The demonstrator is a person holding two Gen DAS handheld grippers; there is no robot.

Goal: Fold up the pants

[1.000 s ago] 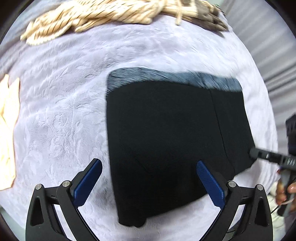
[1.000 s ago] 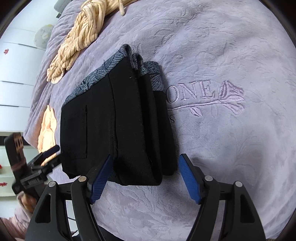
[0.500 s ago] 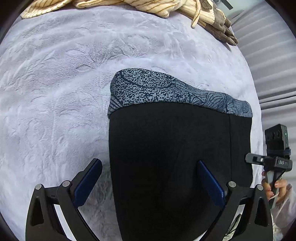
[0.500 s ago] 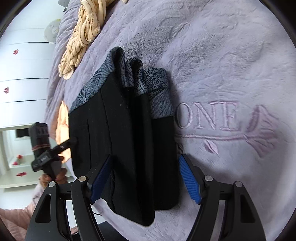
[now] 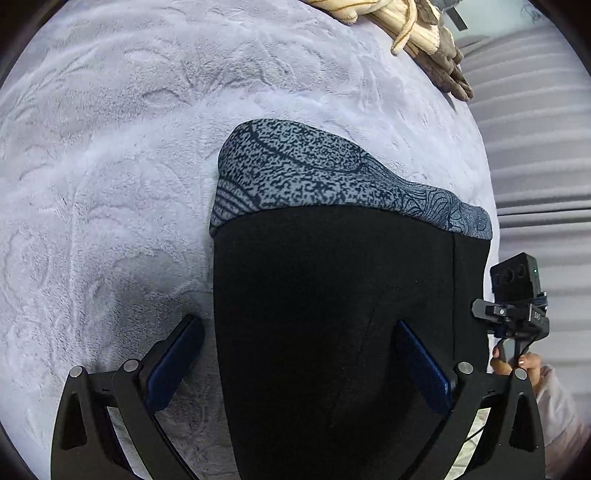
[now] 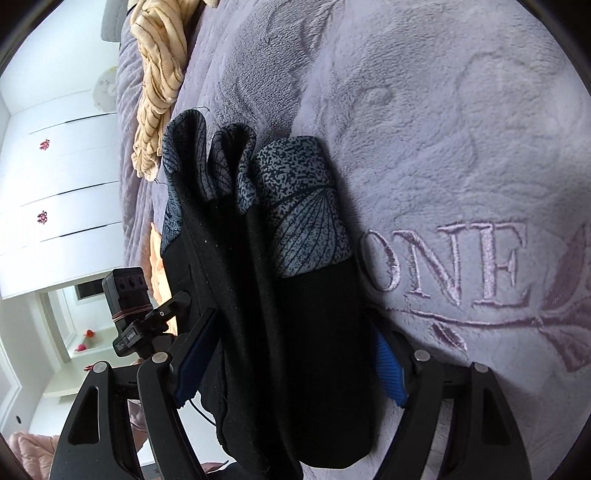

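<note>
Black folded pants [image 5: 332, 332] with a grey patterned waistband [image 5: 314, 184] fill the middle of my left wrist view, lying on the lavender embossed plush blanket [image 5: 110, 184]. Left gripper [image 5: 299, 354]: jaws spread wide, one blue pad [image 5: 173, 362] over the blanket just beside the pants' left edge, the other pad over the black fabric; I can't tell if either touches. At the right edge of that view I see the other handheld unit with its black camera block [image 5: 515, 284] and the person's fingers [image 5: 524, 363] on the handle. Right wrist view looks along the stacked side of the pants [image 6: 280, 332]: several layers of black fabric bunched together, waistband [image 6: 295, 206] folds fanned out at the far end. Right gripper [image 6: 291, 365]: jaws spread, with the whole folded stack between the pads; left pad [image 6: 195, 354] against the upper layers, right pad [image 6: 388, 373] down at the blanket [image 6: 443, 129] side, partly hidden by fabric. Not clamped as far as I can see. Embroidered "ONE" lettering [image 6: 447, 262] with a leaf motif sits on the blanket just right of the pants. Cream striped garment [image 6: 159, 74] lies bunched near the far edge of the bed, well apart from the pants; same garment [image 5: 406, 22] at the top of the left view. White drawers [image 6: 62, 184] stand beyond the bed.
</note>
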